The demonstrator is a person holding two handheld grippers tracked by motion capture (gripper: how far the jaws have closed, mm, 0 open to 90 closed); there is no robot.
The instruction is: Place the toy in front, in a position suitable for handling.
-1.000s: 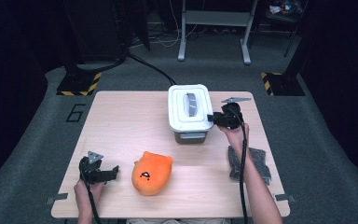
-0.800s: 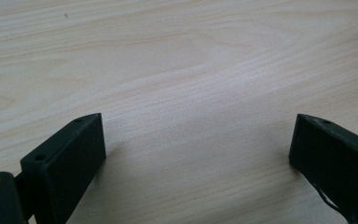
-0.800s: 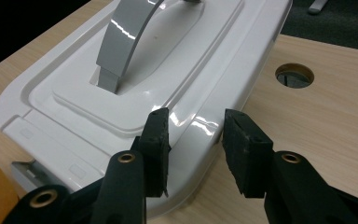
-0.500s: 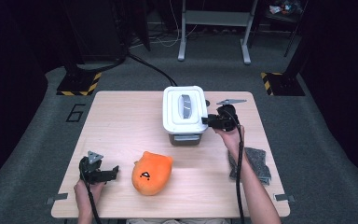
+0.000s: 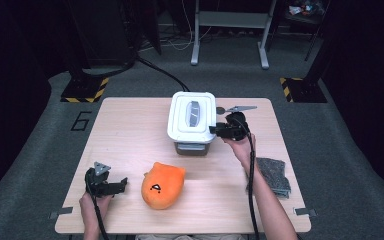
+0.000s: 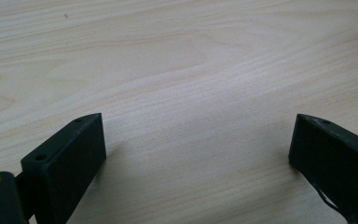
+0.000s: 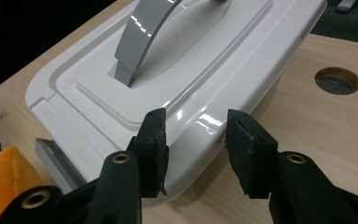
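Observation:
A white lidded box (image 5: 192, 117) with a grey handle (image 7: 144, 32) stands at the back middle of the wooden table (image 5: 130, 130). My right gripper (image 5: 214, 130) reaches level into the box's right side. In the right gripper view the jaws of this gripper (image 7: 193, 126) are shut on the rim of the white box (image 7: 168, 70), one pad on the lid's top and one against its side. An orange plush toy (image 5: 163, 185) lies near the front. My left gripper (image 5: 122, 184) rests left of it. Its jaws (image 6: 196, 135) stand wide open over bare wood.
A grey cloth (image 5: 275, 175) lies by the table's right edge, beside the right forearm. A round hole (image 7: 338, 80) is cut in the tabletop behind the box. The orange plush (image 7: 4, 172) shows at the lower left of the right gripper view.
The white box and my right gripper have shifted together to the left and slightly toward the front. My left gripper has stayed put.

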